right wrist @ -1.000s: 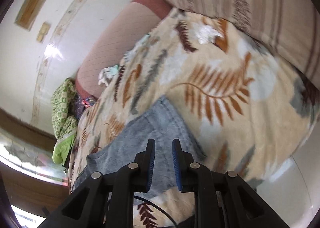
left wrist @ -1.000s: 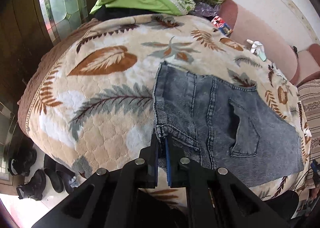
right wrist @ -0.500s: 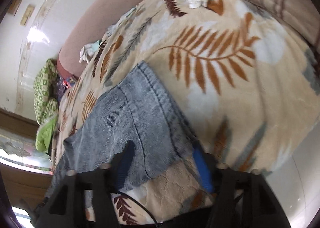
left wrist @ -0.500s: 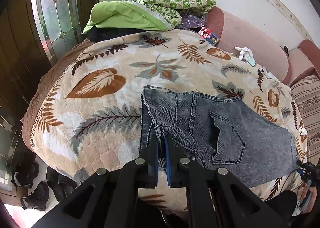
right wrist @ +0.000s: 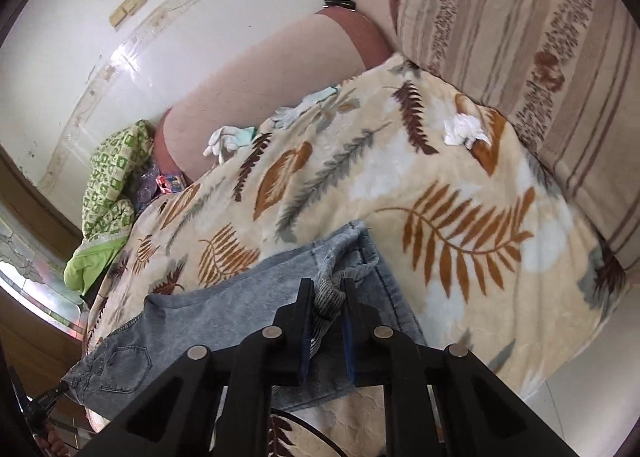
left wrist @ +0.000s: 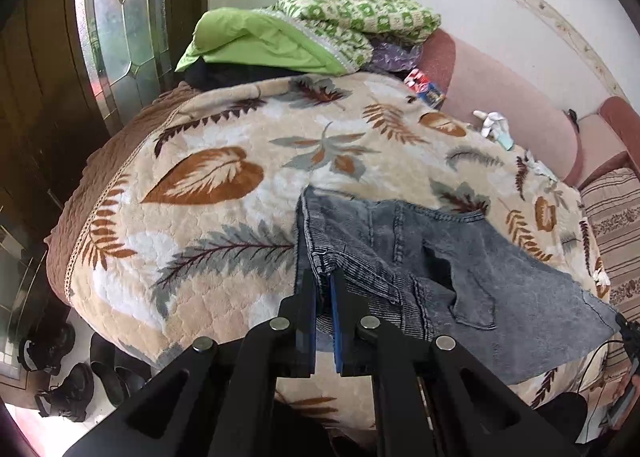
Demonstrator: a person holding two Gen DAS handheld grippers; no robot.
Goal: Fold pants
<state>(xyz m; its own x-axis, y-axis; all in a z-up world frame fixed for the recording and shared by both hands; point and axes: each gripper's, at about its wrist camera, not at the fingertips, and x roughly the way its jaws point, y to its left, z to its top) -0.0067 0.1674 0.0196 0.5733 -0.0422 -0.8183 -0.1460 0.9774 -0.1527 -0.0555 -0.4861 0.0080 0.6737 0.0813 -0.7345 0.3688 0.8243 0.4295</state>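
Grey-blue denim pants [left wrist: 432,265] lie on a leaf-patterned blanket [left wrist: 208,217], partly folded, back pocket up. My left gripper [left wrist: 324,285] is shut on the waistband near the blanket's front edge and lifts it slightly. In the right wrist view the pants [right wrist: 224,313] stretch away to the left. My right gripper [right wrist: 325,293] is shut on the bunched leg-end hem, pulled up into a small fold between the fingers.
Green bedding [left wrist: 320,37] is piled at the blanket's far end, by a pink sofa back [left wrist: 508,105]. White gloves [right wrist: 228,141] and a crumpled tissue [right wrist: 464,129] lie on the blanket. A striped cushion [right wrist: 540,37] stands on the right. Shoes [left wrist: 68,377] are on the floor.
My right gripper opened wide over the hem, then closed on it and bunched it up. My left gripper rose and pulled back, still holding the waistband.
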